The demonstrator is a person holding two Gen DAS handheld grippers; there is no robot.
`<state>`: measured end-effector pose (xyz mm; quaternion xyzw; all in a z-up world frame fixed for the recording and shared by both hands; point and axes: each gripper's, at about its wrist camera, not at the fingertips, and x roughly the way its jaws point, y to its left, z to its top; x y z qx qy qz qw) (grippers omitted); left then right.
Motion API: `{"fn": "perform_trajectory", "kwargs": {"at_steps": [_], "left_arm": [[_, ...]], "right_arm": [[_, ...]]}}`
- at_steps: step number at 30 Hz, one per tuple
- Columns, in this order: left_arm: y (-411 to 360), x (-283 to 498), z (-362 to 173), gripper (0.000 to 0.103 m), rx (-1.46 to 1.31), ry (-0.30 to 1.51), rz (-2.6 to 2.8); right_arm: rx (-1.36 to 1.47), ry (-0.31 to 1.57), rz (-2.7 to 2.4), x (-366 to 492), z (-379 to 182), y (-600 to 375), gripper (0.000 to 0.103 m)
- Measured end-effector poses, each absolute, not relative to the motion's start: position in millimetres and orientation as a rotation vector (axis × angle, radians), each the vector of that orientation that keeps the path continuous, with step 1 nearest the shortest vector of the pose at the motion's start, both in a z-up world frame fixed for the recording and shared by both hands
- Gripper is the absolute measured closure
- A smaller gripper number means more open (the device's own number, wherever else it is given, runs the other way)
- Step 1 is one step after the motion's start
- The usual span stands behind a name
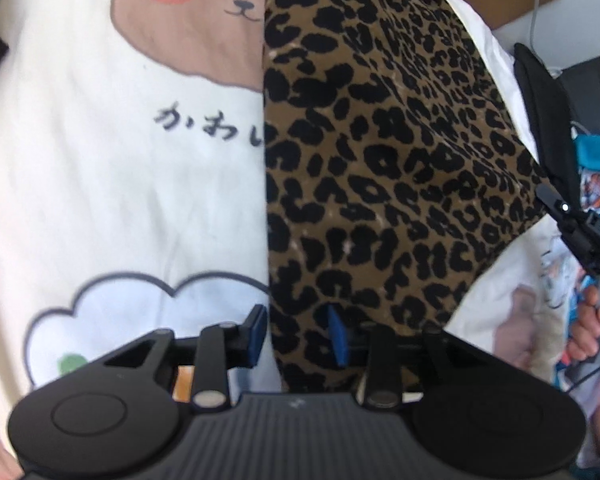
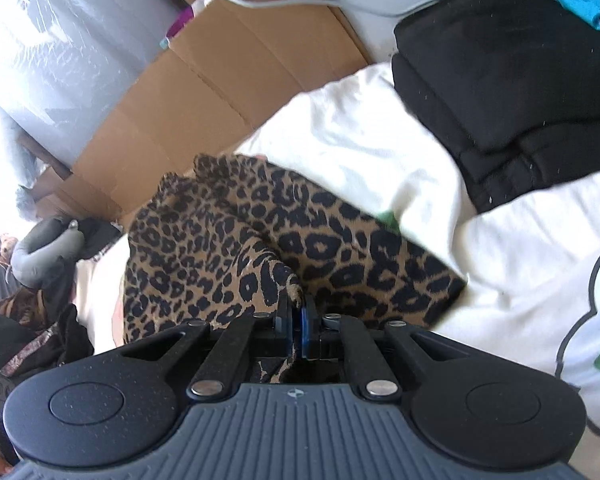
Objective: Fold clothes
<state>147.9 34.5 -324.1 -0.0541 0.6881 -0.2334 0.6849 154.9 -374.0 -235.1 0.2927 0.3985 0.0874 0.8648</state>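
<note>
A leopard-print garment (image 1: 380, 152) lies stretched over a white sheet (image 1: 100, 184) printed with a bear and a cloud. My left gripper (image 1: 298, 334) is open at the garment's near end. Its left blue pad (image 1: 257, 330) is over the sheet and its right pad (image 1: 337, 336) is over the print, so the cloth's left edge runs between them. In the right wrist view my right gripper (image 2: 296, 308) is shut on a raised corner of the leopard garment (image 2: 228, 248). From the left wrist view that right gripper (image 1: 550, 196) meets the garment's right edge, held by a hand (image 1: 596, 320).
A stack of folded black clothes (image 2: 512, 92) sits on the sheet at the right. Flattened cardboard (image 2: 220, 80) with a white cable (image 2: 260, 2) across it lies beyond the bed. A grey neck pillow (image 2: 40, 248) and dark clothes (image 2: 28, 344) are at the left.
</note>
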Motion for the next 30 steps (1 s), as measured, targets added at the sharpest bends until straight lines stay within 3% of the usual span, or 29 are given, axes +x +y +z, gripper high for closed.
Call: {"fn": "perform_trajectory", "kwargs": {"at_steps": [3, 7, 12, 13, 14, 15, 17, 25, 30], "left_arm": [[34.8, 145.3, -318.3, 0.067, -0.158, 1.54, -0.555], [34.8, 139.9, -311.0, 0.058, -0.206, 1.516, -0.613], [36.7, 135.5, -316.1, 0.059, -0.226, 1.512, -0.639], [36.7, 135.1, -316.1, 0.065, -0.223, 1.51, -0.643], [37.1, 134.8, -316.0, 0.085, -0.221, 1.508, -0.648], [41.3, 136.1, -314.4, 0.093, -0.228, 1.507, -0.652], [42.2, 142.5, -308.7, 0.099, -0.226, 1.5, -0.655], [53.1, 151.1, -272.8, 0.101, -0.236, 1.421, -0.711], [44.3, 148.2, -268.9, 0.093, -0.156, 1.447, -0.758]], "right_arm": [[0.629, 0.809, 0.178, 154.7, -227.6, -381.6, 0.101], [0.636, 0.786, 0.156, 153.5, -223.2, -393.0, 0.101], [0.663, 0.807, 0.098, 151.9, -239.2, -408.2, 0.101], [0.664, 0.811, 0.091, 151.6, -242.1, -409.2, 0.101], [0.664, 0.815, 0.083, 151.3, -245.0, -410.3, 0.101], [0.665, 0.818, 0.077, 151.2, -247.3, -411.3, 0.101], [0.666, 0.818, 0.069, 151.6, -249.1, -412.9, 0.101], [0.658, 0.806, 0.046, 154.8, -248.4, -417.4, 0.101], [0.646, 0.84, 0.009, 157.4, -260.6, -422.9, 0.101]]}}
